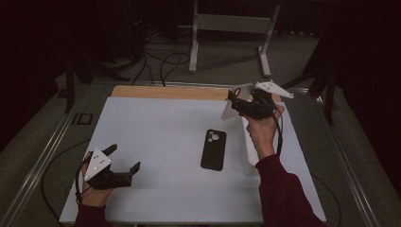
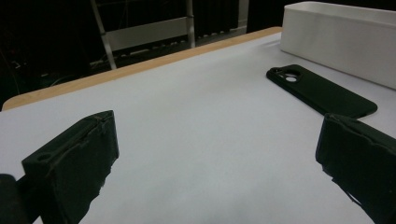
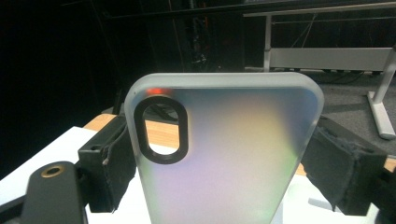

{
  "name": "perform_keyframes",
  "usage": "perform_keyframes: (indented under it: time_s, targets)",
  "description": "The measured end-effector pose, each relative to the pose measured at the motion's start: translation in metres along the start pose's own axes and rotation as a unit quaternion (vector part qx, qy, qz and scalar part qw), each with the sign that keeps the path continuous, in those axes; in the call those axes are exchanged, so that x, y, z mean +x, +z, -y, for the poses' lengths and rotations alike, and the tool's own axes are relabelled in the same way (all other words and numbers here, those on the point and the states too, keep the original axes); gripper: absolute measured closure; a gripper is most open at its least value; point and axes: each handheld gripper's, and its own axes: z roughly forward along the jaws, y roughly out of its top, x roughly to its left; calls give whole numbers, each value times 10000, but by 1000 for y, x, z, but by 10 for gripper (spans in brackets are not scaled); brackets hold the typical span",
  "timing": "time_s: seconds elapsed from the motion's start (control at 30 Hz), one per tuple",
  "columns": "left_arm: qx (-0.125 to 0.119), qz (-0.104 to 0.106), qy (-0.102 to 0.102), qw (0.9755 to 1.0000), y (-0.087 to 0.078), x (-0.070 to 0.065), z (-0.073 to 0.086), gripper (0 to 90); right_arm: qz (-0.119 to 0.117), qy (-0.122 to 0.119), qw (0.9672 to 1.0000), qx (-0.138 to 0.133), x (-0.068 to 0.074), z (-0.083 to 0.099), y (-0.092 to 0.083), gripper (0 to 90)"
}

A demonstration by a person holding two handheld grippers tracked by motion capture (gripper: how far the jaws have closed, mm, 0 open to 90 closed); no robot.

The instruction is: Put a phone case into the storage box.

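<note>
my right claw (image 1: 236, 105) grips the clear case (image 3: 224, 154) above the white box (image 1: 249, 151); left claw (image 1: 125, 158) gapes. next, i judge, lower it in.

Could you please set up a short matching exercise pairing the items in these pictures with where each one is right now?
Things:
1. frosted phone case
2. black phone case
3. white box
4. left gripper

Places or states:
A. lying flat at the middle of the white mat
B. open and holding nothing, low over the near left of the mat
C. held up off the table by the right gripper
D. standing along the right side of the mat

Pairs: 1-C, 2-A, 3-D, 4-B
</note>
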Motion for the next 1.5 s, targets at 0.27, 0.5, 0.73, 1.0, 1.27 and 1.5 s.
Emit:
perform_keyframes:
  time_s: [0.27,0.5,0.73,1.0,1.27,1.5]
  targets:
    - [19,-13,10,10000,0,0,0,0,180,-14,9998,28,-12,-5,7,171]
    - [31,-17,9,10000,1,0,0,0,335,-12,9994,5,-21,-7,10,170]
    - [3,-23,-14,10000,0,0,0,0,557,-14,9984,76,-29,-6,17,171]
    - [15,-29,-4,10000,0,0,0,0,925,37,9955,197,-45,-5,24,170]
    - [7,-32,-15,10000,0,0,0,0,1164,38,9929,261,-56,-4,28,170]
    - [-15,-29,-12,10000,0,0,0,0,1369,106,9898,373,-66,1,34,170]
